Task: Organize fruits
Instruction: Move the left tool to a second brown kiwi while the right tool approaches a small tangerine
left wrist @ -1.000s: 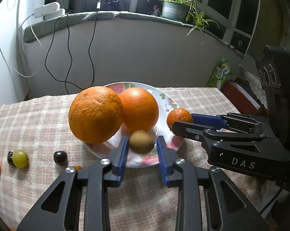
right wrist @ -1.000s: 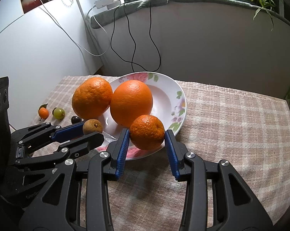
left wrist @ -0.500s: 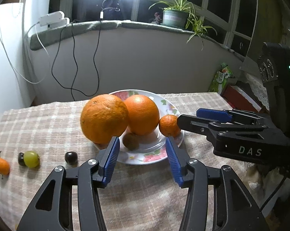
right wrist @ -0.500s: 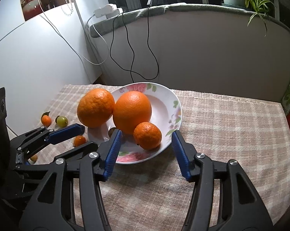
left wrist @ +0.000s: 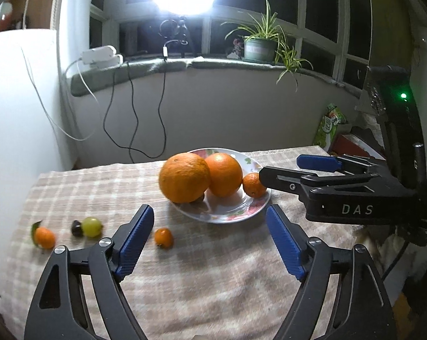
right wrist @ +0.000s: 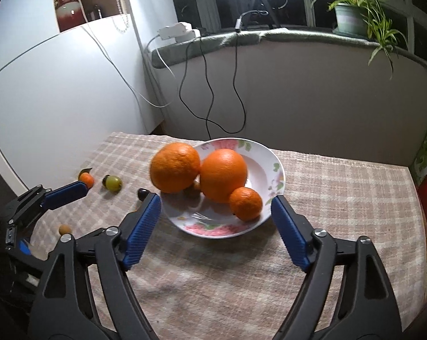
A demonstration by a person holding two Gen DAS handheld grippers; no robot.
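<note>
A floral white plate [left wrist: 236,215] [right wrist: 213,231] on the checked tablecloth holds two big oranges [left wrist: 184,177] [right wrist: 223,174], a small mandarin [left wrist: 253,188] [right wrist: 245,203] and a brown kiwi [right wrist: 193,189] tucked between the oranges. My left gripper [left wrist: 209,226] is open and empty, in front of the plate. My right gripper [right wrist: 215,221] is open and empty, also drawn back from the plate. Loose on the cloth at left lie a green grape [left wrist: 91,226] [right wrist: 113,182], a dark cherry [left wrist: 76,228] [right wrist: 142,193], and small orange fruits [left wrist: 44,237] [left wrist: 163,237] [right wrist: 86,179].
The right gripper's body [left wrist: 355,198] stands to the plate's right in the left wrist view. A small tan fruit [right wrist: 64,229] lies near the cloth's left edge. A white cabinet [right wrist: 57,90] borders the table's left. A curved wall with hanging cables [left wrist: 134,124] is behind.
Both grippers opened, letting go of the kiwi and the mandarin onto the plate. Both then drew back and up from the plate.
</note>
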